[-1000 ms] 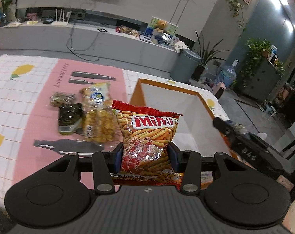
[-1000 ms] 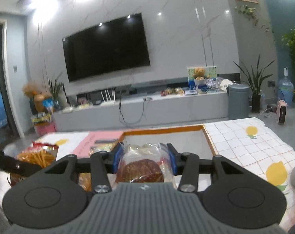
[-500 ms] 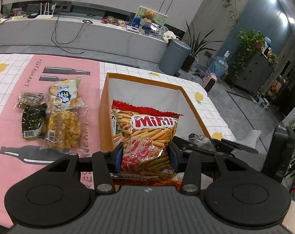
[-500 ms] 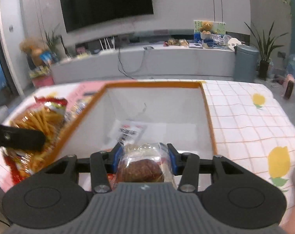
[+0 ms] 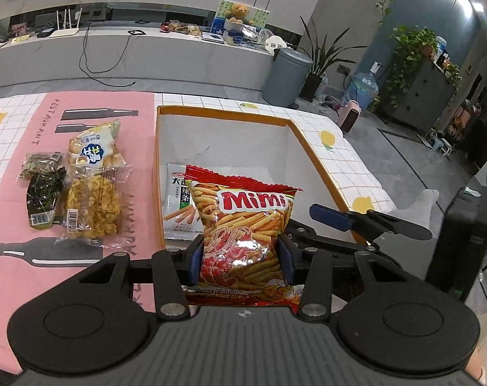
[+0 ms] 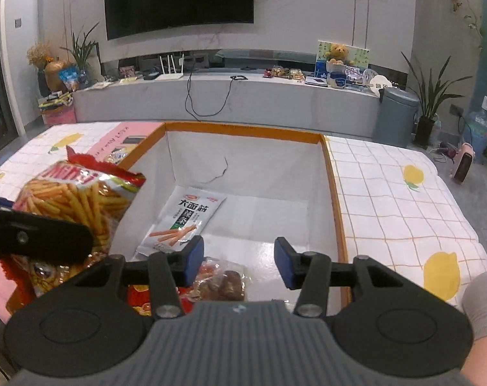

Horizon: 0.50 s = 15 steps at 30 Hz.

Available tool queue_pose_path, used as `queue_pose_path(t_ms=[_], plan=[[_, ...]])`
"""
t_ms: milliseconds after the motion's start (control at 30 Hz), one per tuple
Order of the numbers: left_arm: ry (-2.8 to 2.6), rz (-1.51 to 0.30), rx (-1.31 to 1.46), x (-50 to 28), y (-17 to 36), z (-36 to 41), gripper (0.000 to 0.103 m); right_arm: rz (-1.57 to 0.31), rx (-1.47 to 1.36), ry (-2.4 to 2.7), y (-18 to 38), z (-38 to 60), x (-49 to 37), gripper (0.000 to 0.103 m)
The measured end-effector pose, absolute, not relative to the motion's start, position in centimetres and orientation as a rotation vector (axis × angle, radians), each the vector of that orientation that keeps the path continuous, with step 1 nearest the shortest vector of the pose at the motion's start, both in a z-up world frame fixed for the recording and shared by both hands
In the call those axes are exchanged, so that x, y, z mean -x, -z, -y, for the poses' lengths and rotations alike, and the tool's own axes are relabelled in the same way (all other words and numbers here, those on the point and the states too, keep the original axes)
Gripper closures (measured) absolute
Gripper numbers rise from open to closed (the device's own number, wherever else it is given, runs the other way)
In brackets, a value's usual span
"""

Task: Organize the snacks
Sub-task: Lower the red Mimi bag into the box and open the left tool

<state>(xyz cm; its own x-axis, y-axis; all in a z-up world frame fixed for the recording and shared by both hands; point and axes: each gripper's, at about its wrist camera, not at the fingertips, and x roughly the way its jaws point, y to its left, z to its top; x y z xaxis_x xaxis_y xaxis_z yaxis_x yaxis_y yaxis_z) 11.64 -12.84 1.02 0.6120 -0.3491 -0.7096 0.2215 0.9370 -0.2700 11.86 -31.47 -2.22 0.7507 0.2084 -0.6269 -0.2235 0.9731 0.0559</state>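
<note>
We take the orange-rimmed white cardboard box (image 5: 311,157) as our landmark on the lemon-print checked tablecloth (image 6: 401,199). Our left gripper (image 5: 240,255) clamps the red and orange Mimi shrimp-stick bag (image 5: 243,225) by its lower half, upright over the box's near left corner; the bag's bottom edge is cut off behind the gripper body. Our right gripper (image 6: 238,262) hangs over the near end of the box with its blue pads (image 6: 283,265) apart, having just been opening, and nothing is pressed between them. Below it, on the box floor, lies a clear packet of brown round snacks (image 6: 222,284), partly hidden by the gripper body, so we cannot read its whole outline. Further into the box a white spicy-strip sachet with green print (image 6: 183,222) lies flat; in the left view the Mimi bag covers its right part. Left of the box, on the pink placemat with bottle silhouettes (image 5: 108,122), four packets lie close together: a clear bag of yellow curled crisps (image 5: 93,206), a bag of pale round biscuits with a blue label (image 5: 95,149), a dark green foil packet (image 5: 43,197) and a small greenish clear packet (image 5: 40,162), its contents too small to make out. A grey sleeve (image 6: 483,302) shows at the right edge, beside the box's right wall.
</note>
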Motion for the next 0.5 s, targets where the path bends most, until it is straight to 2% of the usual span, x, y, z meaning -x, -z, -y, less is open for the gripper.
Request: queue_pose_path(t_ms=[133,200,233,367,500], plan=[[0.327,-0.841,0.150,-11.6,-1.3,13.3,0.051,-0.641,-0.021,-0.251,1.4,32.0,-11.5,0.044],[0.323,-0.844,0.163,-11.7,-1.3,13.6,0.051,-0.618,-0.049,-0.257,1.1,32.4,-11.1,0.037],[0.318,-0.846,0.170,-11.7,-1.2,13.8,0.051,-0.607,-0.064,-0.255,0.9,32.7,-10.9,0.028],[0.318,-0.836,0.190,-12.2,-1.3,14.3,0.051,-0.571,-0.114,-0.203,0.5,34.2,-10.1,0.013],[0.314,-0.833,0.249,-13.2,-1.2,14.4,0.051,-0.536,-0.226,-0.200,-0.1,36.4,-9.3,0.010]])
